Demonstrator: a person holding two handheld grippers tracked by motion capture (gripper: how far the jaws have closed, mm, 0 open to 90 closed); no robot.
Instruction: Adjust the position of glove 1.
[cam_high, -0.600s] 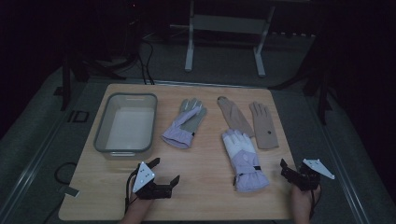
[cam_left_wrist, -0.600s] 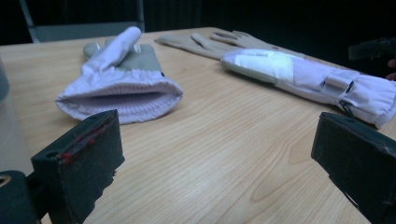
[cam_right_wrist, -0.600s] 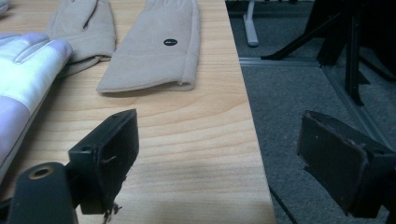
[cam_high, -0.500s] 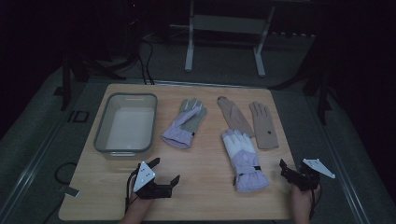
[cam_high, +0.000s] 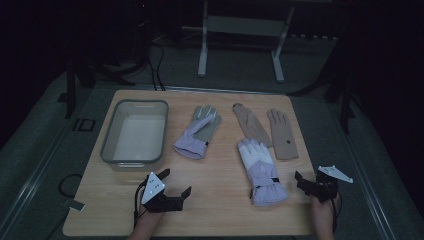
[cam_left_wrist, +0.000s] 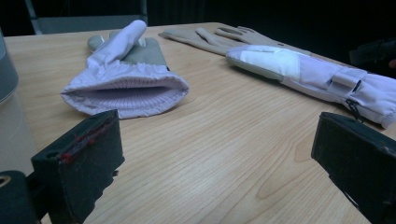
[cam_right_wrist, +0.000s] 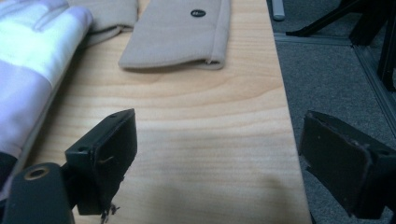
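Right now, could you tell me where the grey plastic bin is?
In the high view, the grey plastic bin sits on the table's left, beside the lilac glove.

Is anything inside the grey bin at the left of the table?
In the high view the grey bin shows a bare pale floor with nothing in it; its near wall hides a thin strip of that floor. All four gloves lie outside on the table.
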